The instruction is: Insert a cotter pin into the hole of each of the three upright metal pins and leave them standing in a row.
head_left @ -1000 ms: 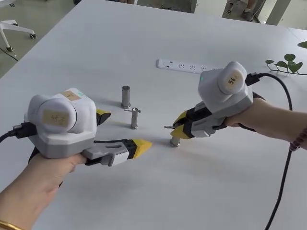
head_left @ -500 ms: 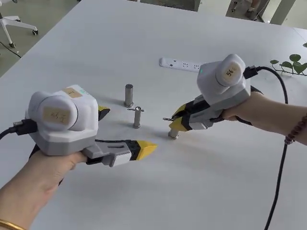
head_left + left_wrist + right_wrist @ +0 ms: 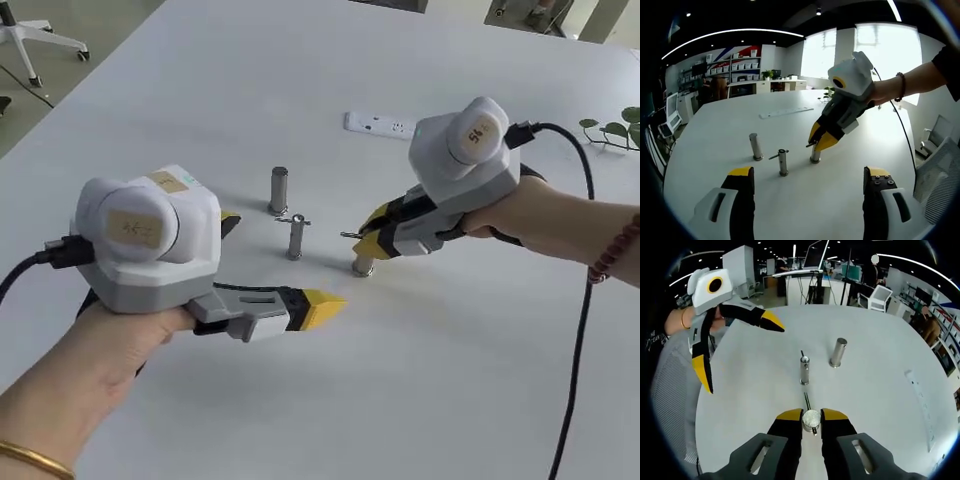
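1. Cotter pin is pinched between the pressed-together jaws of the right hand-held gripper. It sits level with the top of the third metal pin, the one in the row nearest the desk's right edge.
2. Hold it level and sight its tip on the cross hole. The hole is too small to make out here, so go slowly.
3. Push along the hole's axis, never downward, or the upright pin may topple.
4. Left hand-held gripper hovers spread and empty toward the near edge; it could steady the pin's base.
5. Middle pin carries a seated cotter; the far pin looks bare.
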